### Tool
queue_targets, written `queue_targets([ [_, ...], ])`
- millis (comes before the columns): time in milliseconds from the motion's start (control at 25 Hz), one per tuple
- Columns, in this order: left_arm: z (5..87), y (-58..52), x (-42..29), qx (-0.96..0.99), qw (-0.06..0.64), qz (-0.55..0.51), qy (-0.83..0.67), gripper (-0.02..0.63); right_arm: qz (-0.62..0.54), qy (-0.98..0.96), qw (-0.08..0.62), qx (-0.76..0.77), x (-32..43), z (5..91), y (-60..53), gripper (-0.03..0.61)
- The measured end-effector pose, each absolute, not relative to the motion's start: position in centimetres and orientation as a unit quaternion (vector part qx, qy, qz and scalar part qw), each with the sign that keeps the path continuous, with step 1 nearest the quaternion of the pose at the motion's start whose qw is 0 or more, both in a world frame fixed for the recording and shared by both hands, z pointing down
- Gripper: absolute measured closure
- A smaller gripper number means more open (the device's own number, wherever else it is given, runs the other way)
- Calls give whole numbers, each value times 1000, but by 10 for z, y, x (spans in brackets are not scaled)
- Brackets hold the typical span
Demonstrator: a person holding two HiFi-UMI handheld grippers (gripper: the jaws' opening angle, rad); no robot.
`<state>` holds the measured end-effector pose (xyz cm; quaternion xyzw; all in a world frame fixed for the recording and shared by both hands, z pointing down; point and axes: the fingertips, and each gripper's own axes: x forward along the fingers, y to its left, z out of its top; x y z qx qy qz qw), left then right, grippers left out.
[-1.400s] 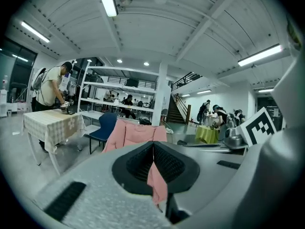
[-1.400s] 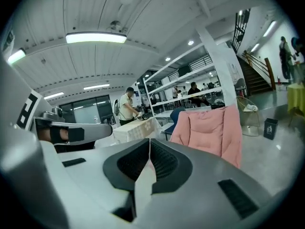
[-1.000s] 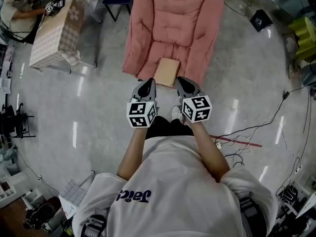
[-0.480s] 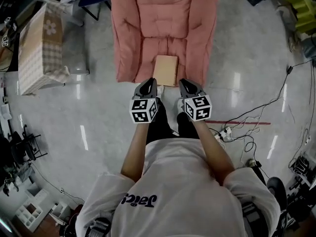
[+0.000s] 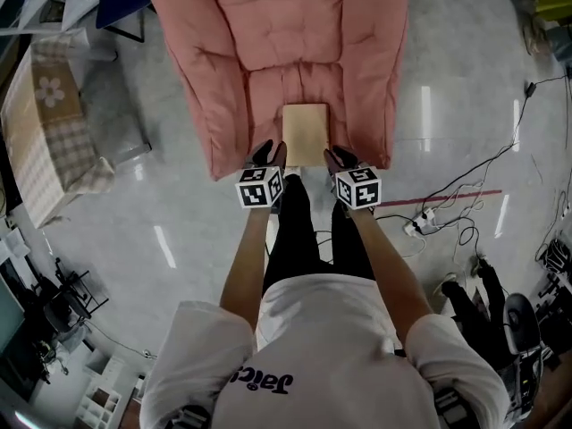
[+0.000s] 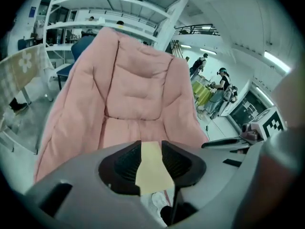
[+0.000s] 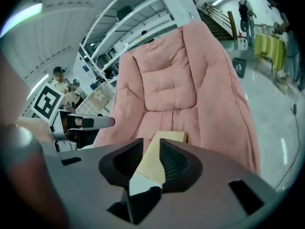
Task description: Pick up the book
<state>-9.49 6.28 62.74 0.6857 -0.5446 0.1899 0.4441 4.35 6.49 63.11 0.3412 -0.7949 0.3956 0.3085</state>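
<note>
A tan book [image 5: 306, 132] lies flat at the front of the seat of a pink padded chair [image 5: 277, 25]. My left gripper [image 5: 270, 155] is at the book's near left corner and my right gripper [image 5: 335, 157] at its near right corner, both pointing down at the seat. Both pairs of jaws are opening and nothing is pressed between them. In the left gripper view the book [image 6: 152, 171] shows through the gap of the left gripper [image 6: 151, 149]. In the right gripper view the book [image 7: 171, 137] lies just beyond the right gripper [image 7: 151, 159].
A box draped in checked cloth [image 5: 45, 123] stands at the left. Cables [image 5: 465, 186] and a power strip [image 5: 420, 225] lie on the shiny floor at the right. My legs [image 5: 308, 231] stand just before the chair. Other people [image 6: 221, 82] are far off.
Both grippers came down and forward from in front of the chair to the book's near edge. Their jaws, shut before, now stand apart. The chair fills more of the head view.
</note>
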Motion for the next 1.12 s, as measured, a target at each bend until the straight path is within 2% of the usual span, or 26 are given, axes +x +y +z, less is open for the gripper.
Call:
queue_targets([
  [40, 645, 59, -97, 683, 458, 195, -535, 487, 408, -786, 311, 345, 40, 645, 61, 464],
  [360, 768, 41, -101, 652, 564, 205, -463, 417, 460, -720, 365, 371, 30, 760, 41, 373],
  [600, 828, 47, -106, 606, 636, 191, -438, 403, 480, -685, 401, 374, 33, 816, 49, 370],
  [800, 854, 46, -106, 595, 654, 192, -425, 403, 508, -669, 382, 385, 35, 834, 44, 371],
  [1120, 888, 57, -88, 584, 689, 193, -383, 416, 513, -658, 394, 386, 39, 859, 49, 360],
])
